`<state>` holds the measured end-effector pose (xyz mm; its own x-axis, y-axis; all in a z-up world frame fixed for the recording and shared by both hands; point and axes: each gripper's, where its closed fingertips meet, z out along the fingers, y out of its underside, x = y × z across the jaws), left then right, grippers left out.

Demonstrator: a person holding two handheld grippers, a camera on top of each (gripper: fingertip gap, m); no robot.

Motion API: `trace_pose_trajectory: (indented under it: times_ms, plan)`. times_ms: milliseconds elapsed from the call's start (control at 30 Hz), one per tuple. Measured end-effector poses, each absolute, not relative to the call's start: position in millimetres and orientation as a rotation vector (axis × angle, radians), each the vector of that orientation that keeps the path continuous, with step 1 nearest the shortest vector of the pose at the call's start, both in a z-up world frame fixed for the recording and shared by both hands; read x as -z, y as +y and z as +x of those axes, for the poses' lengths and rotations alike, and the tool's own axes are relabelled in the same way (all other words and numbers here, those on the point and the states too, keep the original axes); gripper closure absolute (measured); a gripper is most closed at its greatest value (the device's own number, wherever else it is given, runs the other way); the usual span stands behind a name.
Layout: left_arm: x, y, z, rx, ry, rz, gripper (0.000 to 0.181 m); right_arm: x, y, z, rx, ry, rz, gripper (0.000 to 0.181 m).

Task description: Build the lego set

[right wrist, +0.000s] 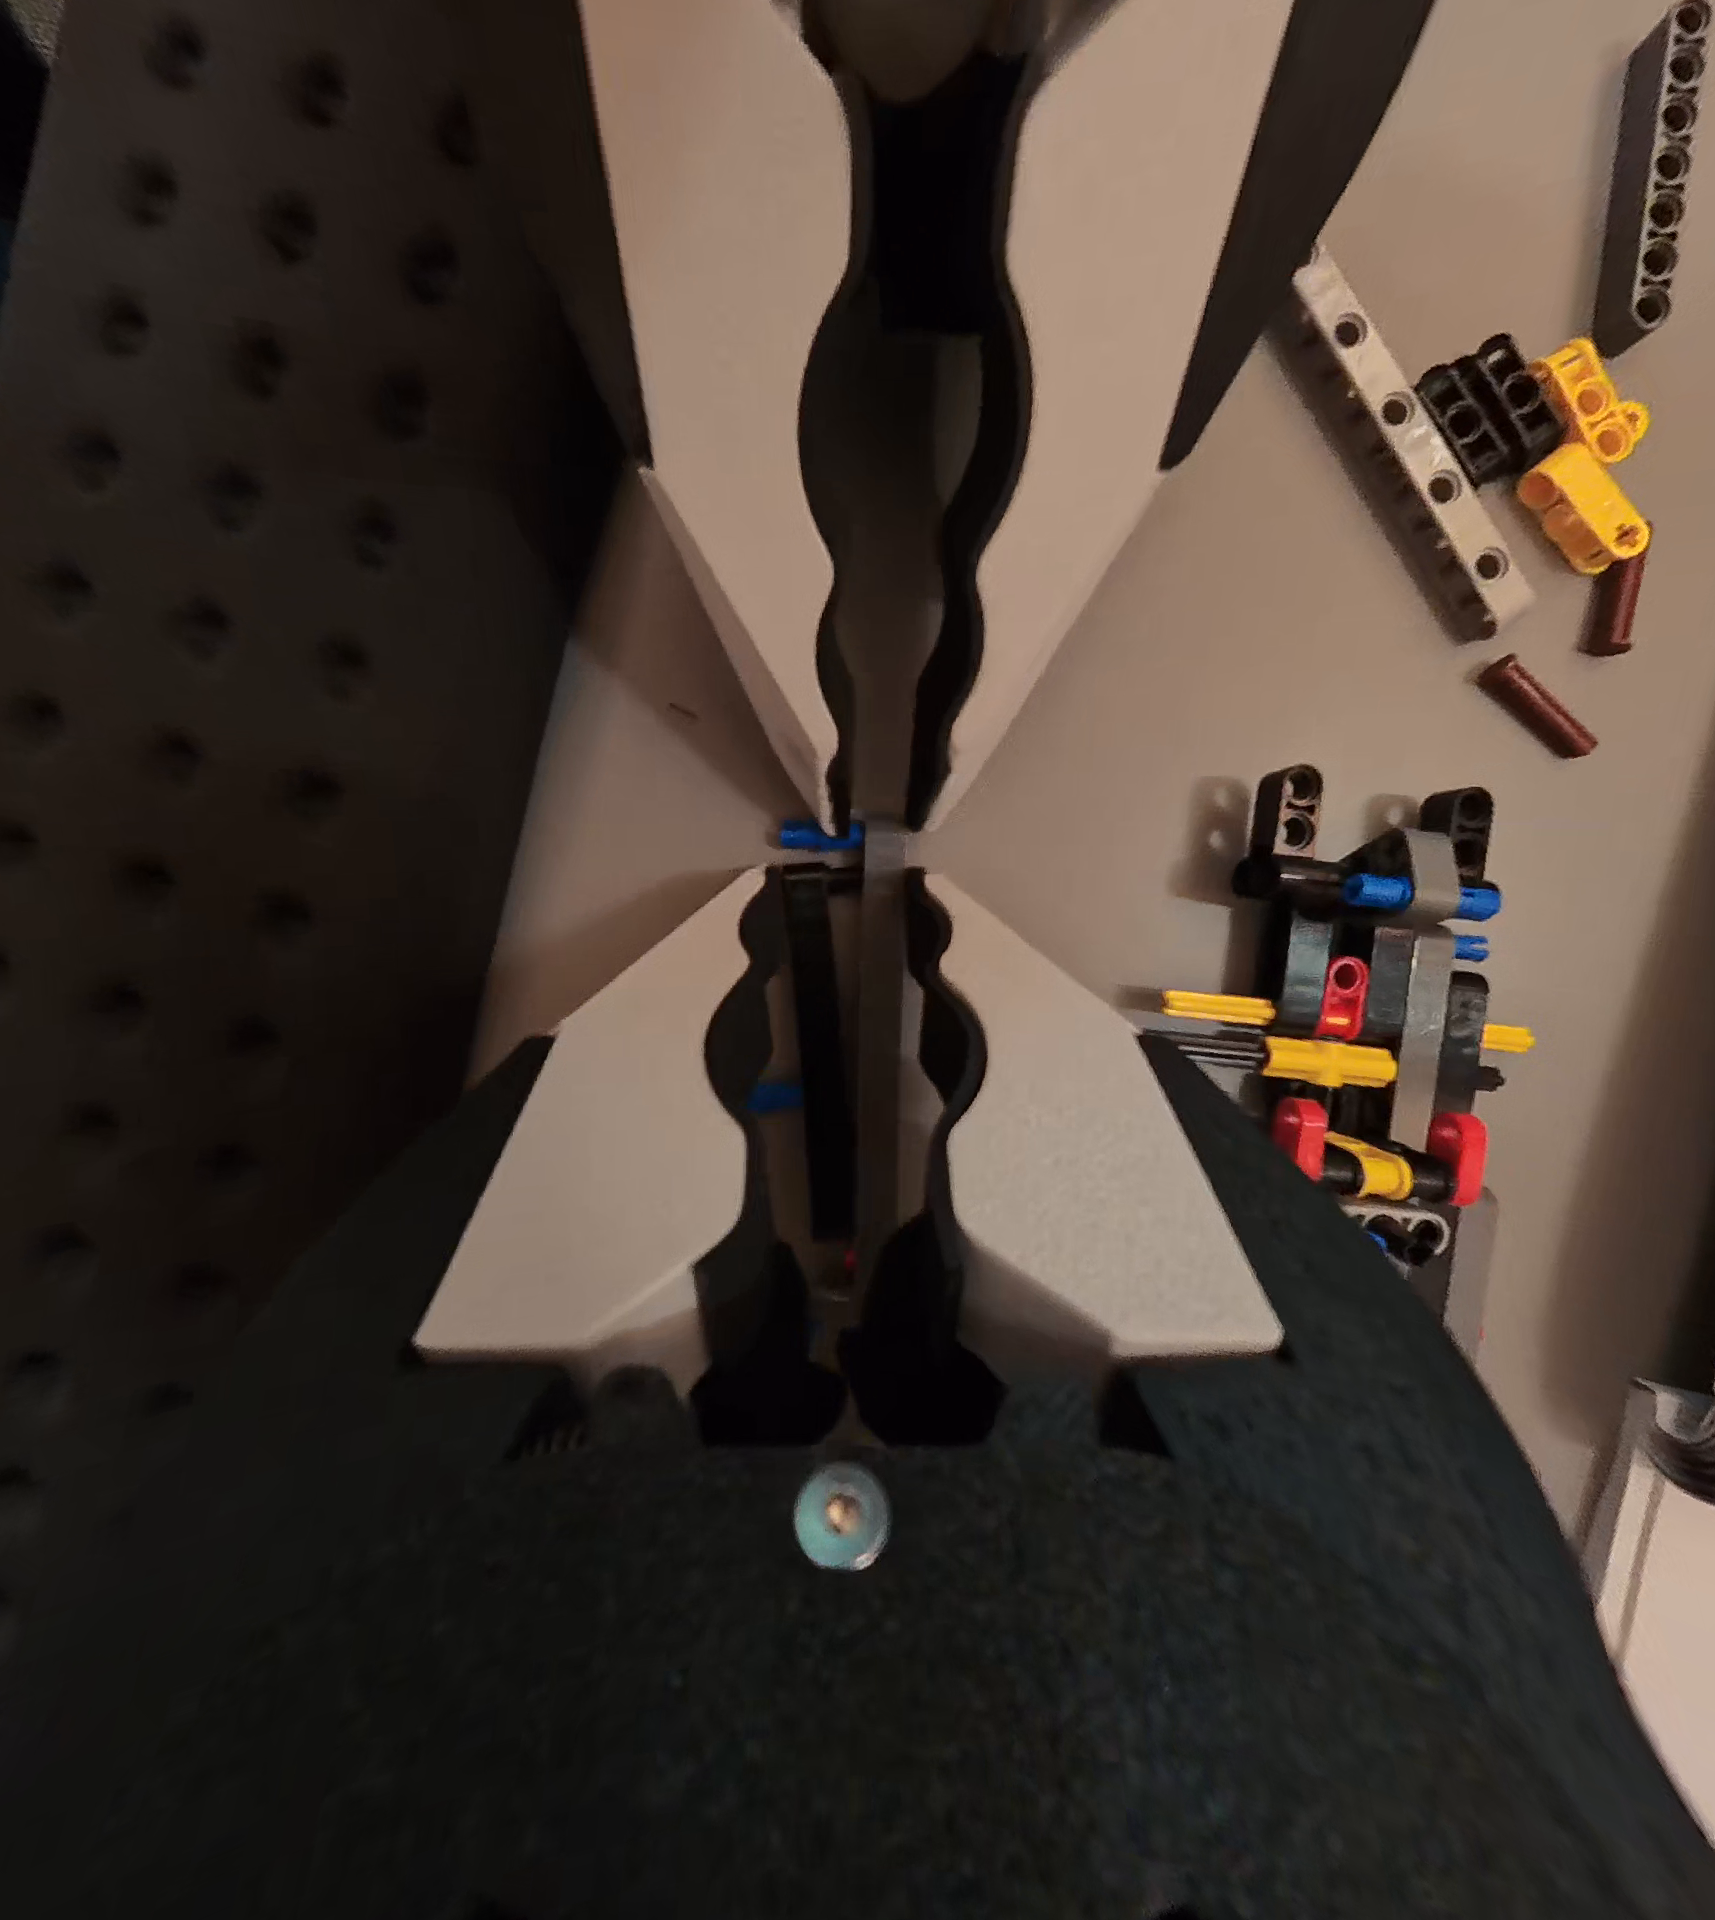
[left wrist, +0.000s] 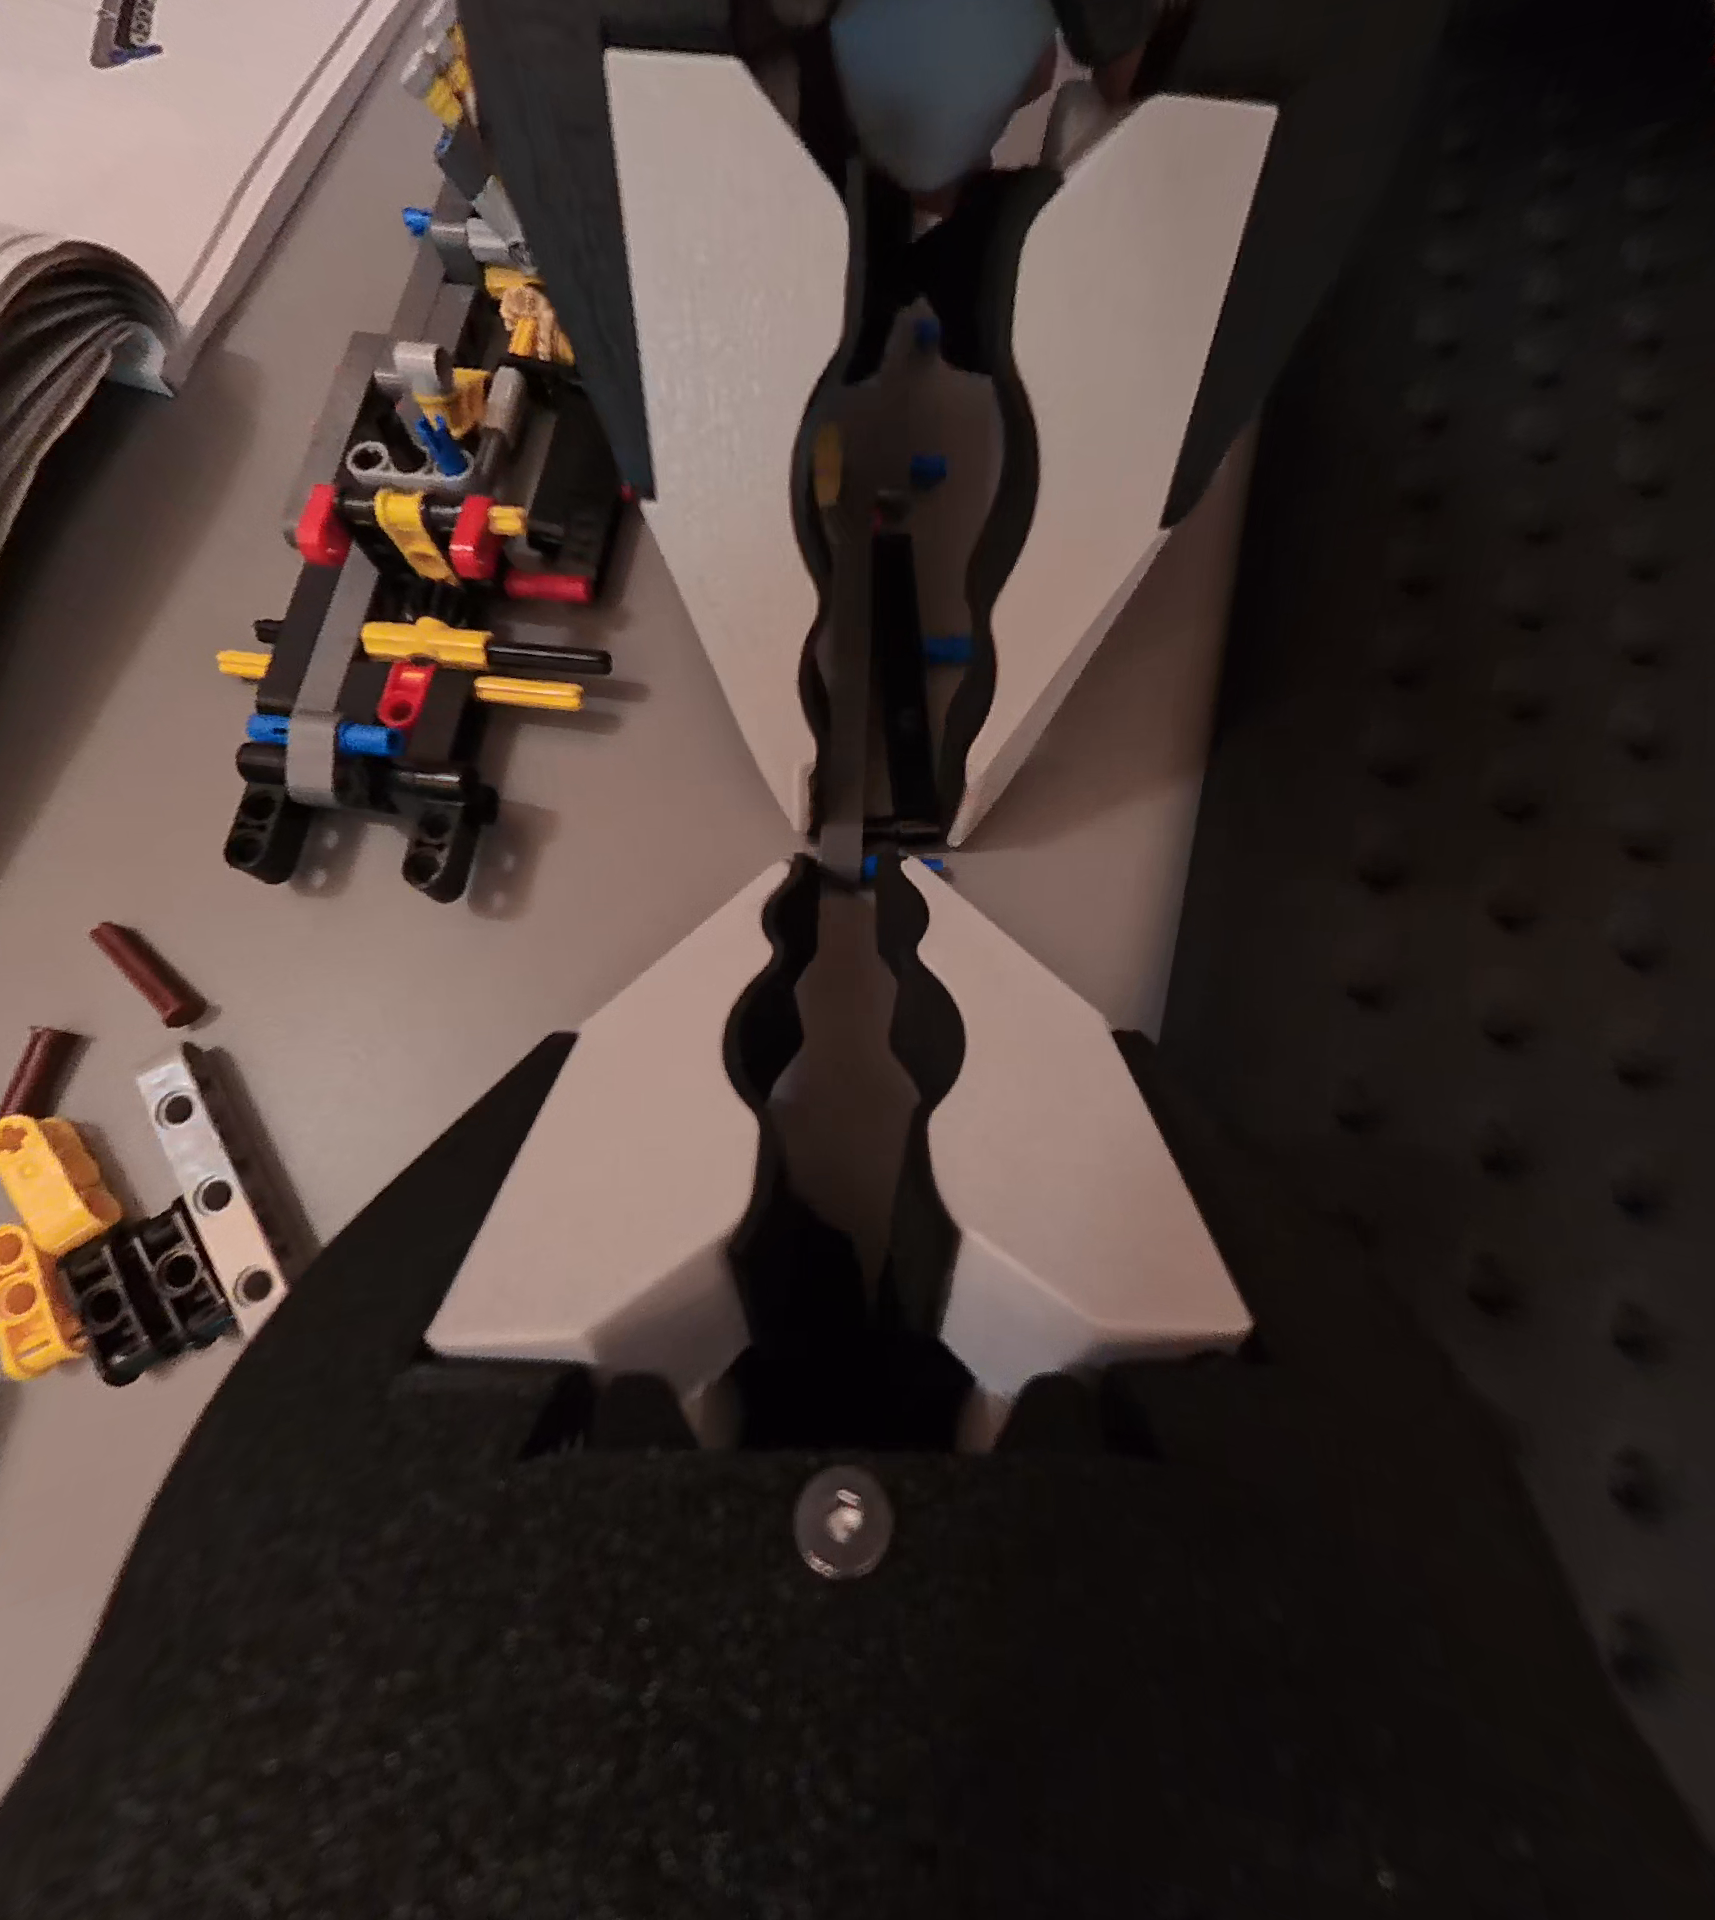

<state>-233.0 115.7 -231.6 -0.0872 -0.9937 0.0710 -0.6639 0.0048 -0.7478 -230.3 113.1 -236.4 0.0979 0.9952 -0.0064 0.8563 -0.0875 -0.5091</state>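
My two grippers meet tip to tip above the table. My right gripper (right wrist: 858,868) is shut on a small Lego assembly: a dark grey beam (right wrist: 882,847) beside a black beam (right wrist: 817,1039) with blue pins (right wrist: 803,832). My left gripper (left wrist: 848,883) is shut on the free end of the same grey beam (left wrist: 845,847). The right gripper (left wrist: 879,826) comes in from the top of the left wrist view, and the left gripper (right wrist: 879,816) from the top of the right wrist view. The partly built Lego model (left wrist: 396,644) lies on the table beside them and also shows in the right wrist view (right wrist: 1372,1018).
Loose parts lie near the model: yellow connectors (left wrist: 32,1247), a black connector (left wrist: 146,1299), a light grey beam (left wrist: 209,1174), two brown pins (left wrist: 146,971) and a dark grey beam (right wrist: 1663,156). An open instruction booklet (left wrist: 1,312) lies beyond. A black perforated panel (left wrist: 1476,831) runs alongside the grippers. Less than 4 cm separates the two grippers' tips.
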Motion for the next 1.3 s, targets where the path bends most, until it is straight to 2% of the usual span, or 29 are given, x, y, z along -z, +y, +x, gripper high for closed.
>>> trace_pose_trajectory:
  times_ms: [800, 967, 1100, 1200, 1300]
  plan:
    - [234, 117, -227, 0.854, 1.783, -1.717, 0.173, 233, 113, -228, -0.45, -1.773, -2.021, 0.157]
    - [233, 118, -232, 0.844, 1.752, -1.742, 0.173, 198, 103, -202, -0.526, -1.505, -2.047, 0.157]
    - [227, 123, -230, 0.843, 1.754, -1.733, 0.171, 207, 92, -188, -0.442, -1.277, -2.07, 0.155]
    - [215, 124, -218, 0.948, 1.748, -1.737, 0.166, 209, 93, -188, -0.344, -1.152, -2.013, 0.16]
    - [227, 130, -211, 0.858, 1.854, -1.743, 0.165, 223, 95, -186, -0.278, -1.154, -2.029, 0.157]
